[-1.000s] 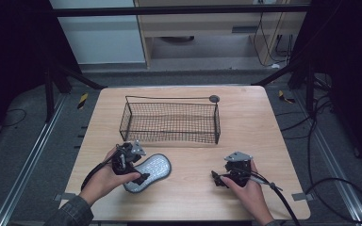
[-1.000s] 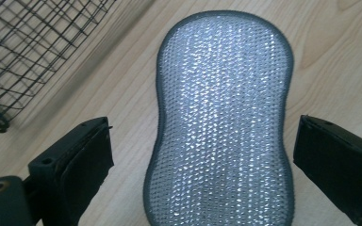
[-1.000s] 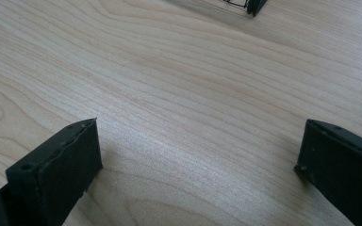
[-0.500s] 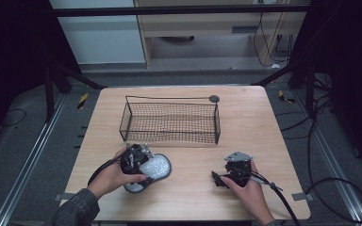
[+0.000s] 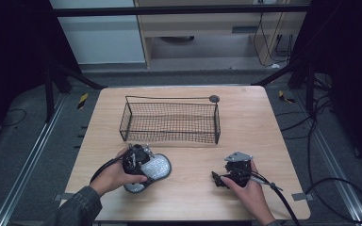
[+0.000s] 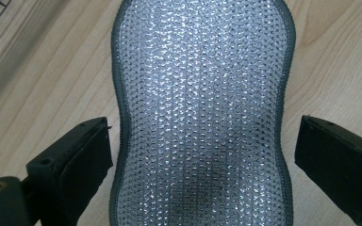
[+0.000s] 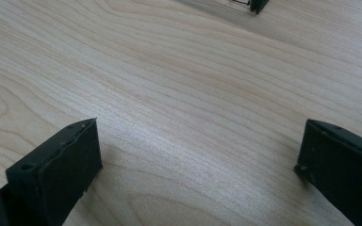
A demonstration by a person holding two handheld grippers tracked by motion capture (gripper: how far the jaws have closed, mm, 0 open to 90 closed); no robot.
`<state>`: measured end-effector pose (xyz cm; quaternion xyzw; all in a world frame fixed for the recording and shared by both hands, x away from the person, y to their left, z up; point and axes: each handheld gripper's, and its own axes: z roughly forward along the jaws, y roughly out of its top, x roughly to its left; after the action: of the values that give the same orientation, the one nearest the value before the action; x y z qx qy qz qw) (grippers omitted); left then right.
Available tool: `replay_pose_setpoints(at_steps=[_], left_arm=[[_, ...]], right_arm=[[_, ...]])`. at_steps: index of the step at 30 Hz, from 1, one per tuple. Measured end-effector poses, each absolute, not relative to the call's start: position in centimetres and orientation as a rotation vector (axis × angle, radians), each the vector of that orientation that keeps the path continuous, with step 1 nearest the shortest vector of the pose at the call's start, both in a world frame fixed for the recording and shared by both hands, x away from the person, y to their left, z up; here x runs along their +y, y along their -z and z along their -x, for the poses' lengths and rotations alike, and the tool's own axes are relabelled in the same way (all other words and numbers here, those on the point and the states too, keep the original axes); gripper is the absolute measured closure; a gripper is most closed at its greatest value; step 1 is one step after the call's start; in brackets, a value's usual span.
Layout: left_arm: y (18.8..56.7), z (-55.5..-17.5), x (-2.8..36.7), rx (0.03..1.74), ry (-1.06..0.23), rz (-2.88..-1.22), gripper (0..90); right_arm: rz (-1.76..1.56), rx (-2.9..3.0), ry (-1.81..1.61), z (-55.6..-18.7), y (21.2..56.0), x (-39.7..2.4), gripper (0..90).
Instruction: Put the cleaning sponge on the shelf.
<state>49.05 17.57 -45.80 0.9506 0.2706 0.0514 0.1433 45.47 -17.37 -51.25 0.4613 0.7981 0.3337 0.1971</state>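
Note:
A silver, glittery scrub sponge (image 5: pixel 153 170) with a grey rim lies flat on the wooden table (image 5: pixel 245 117) near the front left. My left gripper (image 5: pixel 141 162) hovers over it, held in a hand. In the left gripper view the sponge (image 6: pixel 202 108) runs between the two black jaws, which stand open on either side of its narrow waist, clear of its edges. My right gripper (image 5: pixel 226 178) rests at the front right of the table, open, with bare wood between its jaws (image 7: pixel 198 155).
A black wire basket (image 5: pixel 169 120) stands in the middle of the table, behind both grippers, with a round black knob (image 5: pixel 213 99) at its back right corner. Its corner shows as black wire (image 7: pixel 253 4) at the top of the right gripper view. Cables trail off the table's right side.
My left gripper has moved right and forward onto the sponge, so its jaws now straddle it. The right gripper has stayed put.

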Motion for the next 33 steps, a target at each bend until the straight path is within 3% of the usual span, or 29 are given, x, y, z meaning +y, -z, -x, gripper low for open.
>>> replay_pose_setpoints(at_steps=[33], left_arm=[[47.5, -50.1, 16.9, 0.774, -0.106, -2.79, 1.6]], right_arm=[[-1.29, 2.247, -0.934, -45.4, 51.2, -17.4, 0.4]])
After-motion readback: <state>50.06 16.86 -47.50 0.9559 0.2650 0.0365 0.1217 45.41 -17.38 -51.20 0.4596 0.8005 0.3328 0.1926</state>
